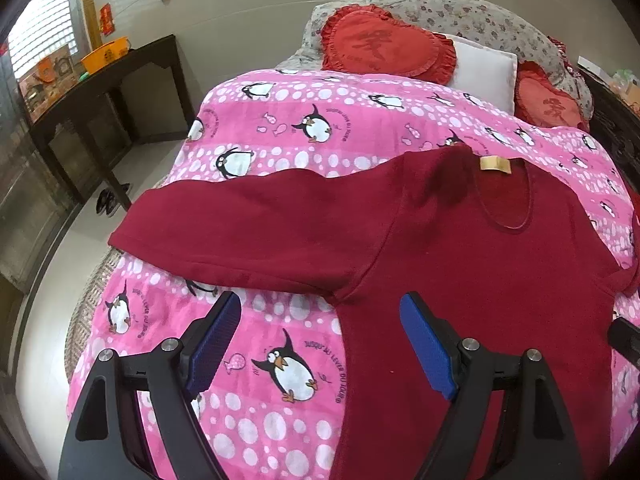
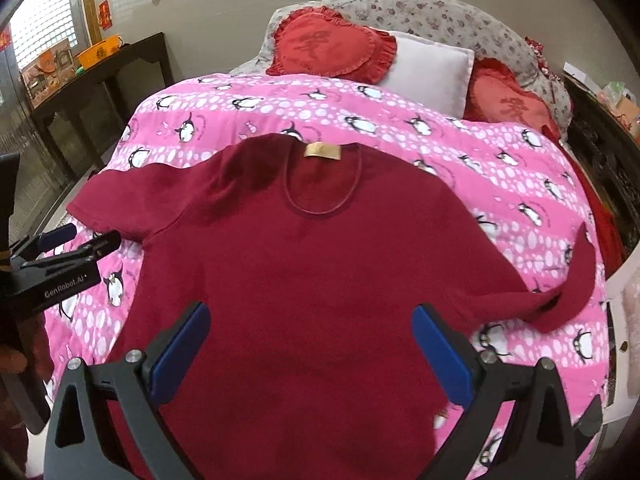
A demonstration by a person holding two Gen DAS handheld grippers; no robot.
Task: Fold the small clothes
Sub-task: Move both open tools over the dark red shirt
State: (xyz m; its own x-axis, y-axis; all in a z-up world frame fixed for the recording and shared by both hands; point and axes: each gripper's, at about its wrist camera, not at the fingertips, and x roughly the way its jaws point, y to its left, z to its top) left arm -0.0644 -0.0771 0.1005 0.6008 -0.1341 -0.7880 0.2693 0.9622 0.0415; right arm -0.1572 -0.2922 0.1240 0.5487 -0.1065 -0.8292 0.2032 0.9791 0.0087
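Observation:
A dark red long-sleeved top (image 2: pixel 304 264) lies spread flat, front up, on a pink penguin-print quilt (image 2: pixel 460 152), with a gold label (image 2: pixel 322 149) at the neck. Its left sleeve (image 1: pixel 240 228) stretches out flat; its right sleeve (image 2: pixel 560 292) bends back at the cuff. My left gripper (image 1: pixel 320 340) is open and empty above the top's left side, below the armpit. My right gripper (image 2: pixel 312 352) is open and empty above the lower middle of the top. The left gripper also shows at the left edge of the right wrist view (image 2: pixel 60 256).
Two red heart cushions (image 2: pixel 332 44), a white pillow (image 2: pixel 428 68) and a floral bolster (image 2: pixel 440 20) lie at the bed's head. A dark wooden table (image 1: pixel 100 92) with orange tubs stands by the left wall. Shoes (image 1: pixel 108 200) sit on the floor beside it.

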